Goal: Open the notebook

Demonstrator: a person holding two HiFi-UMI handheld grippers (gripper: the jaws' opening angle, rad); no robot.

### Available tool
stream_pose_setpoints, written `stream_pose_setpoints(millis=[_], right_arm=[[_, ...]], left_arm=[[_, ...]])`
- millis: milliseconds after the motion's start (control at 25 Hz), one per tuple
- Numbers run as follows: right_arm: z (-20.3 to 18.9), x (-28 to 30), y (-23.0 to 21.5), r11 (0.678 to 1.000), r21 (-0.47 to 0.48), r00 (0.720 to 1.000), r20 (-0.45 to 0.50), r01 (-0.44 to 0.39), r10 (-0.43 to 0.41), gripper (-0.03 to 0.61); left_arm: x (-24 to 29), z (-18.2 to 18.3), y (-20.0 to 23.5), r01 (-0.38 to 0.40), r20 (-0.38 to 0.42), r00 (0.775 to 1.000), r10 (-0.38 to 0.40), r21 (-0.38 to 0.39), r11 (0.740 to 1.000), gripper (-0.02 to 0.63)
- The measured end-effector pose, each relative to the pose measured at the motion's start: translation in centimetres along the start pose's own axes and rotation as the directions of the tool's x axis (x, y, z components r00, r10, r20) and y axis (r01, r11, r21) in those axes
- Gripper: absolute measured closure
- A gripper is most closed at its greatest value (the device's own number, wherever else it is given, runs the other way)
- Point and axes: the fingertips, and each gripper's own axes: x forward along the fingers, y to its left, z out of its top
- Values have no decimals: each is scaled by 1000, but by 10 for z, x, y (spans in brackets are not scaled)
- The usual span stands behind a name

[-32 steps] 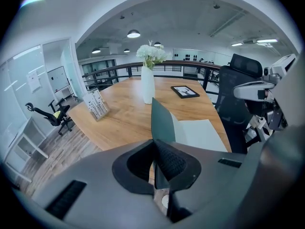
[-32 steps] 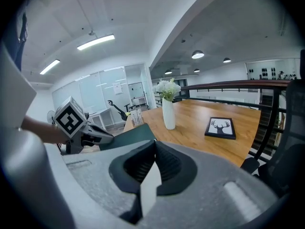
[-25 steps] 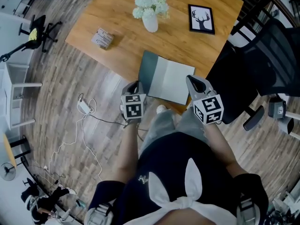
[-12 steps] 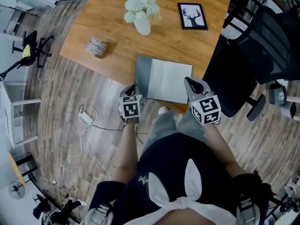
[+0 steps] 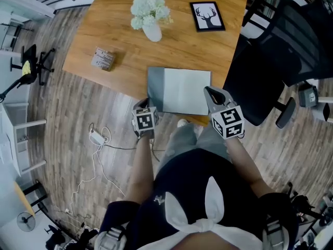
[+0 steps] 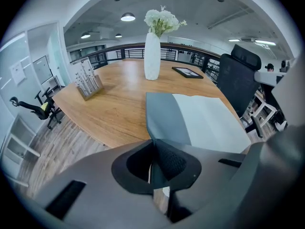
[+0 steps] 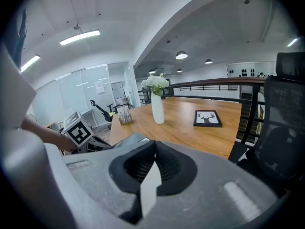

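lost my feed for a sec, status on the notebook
Left gripper shut on grey cover, near corner. Right gripper shut on a white page. Notebook lies open at near edge of table. Vase and picture frame stand well back.

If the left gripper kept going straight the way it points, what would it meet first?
The notebook's grey cover: its near corner sits at the left gripper's closed jaws, seemingly pinched. Beyond lies the wooden table; depth is hard to judge.
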Motion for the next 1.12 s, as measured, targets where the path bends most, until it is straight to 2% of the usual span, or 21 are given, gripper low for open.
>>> stream_pose_setpoints(millis=[360, 520, 640, 720, 800, 1000, 1120], right_arm=[[-5, -1, -4, 1000, 5, 1000, -19, 11, -11, 580], [-5, -3, -6, 1000, 2, 1000, -27, 9, -8, 580], [-7, -2, -7, 1000, -6, 999, -36, 0, 0, 580], [-8, 0, -7, 1000, -14, 999, -43, -11, 10, 580], [-9, 1, -8, 1000, -20, 999, -49, -22, 21, 580], [-6, 5, -7, 997, -41, 997, -53, -63, 61, 580], [0, 6, -5, 995, -58, 995, -47, -86, 83, 580]], left_arm=[[12, -13, -2, 5, -59, 998, -5, 4, 1000, 586], [12, -13, -3, -3, -53, 999, 3, 7, 1000, 586], [15, -15, 3, -37, -27, 999, 37, 18, 999, 566], [12, -13, 6, -57, 1, 998, 57, 16, 998, 501], [4, -6, 8, -63, 26, 998, 63, -1, 998, 477], [-16, 21, 8, -85, 119, 989, 85, -3, 996, 471], [-30, 33, -5, -74, 143, 987, 72, 9, 997, 471]])
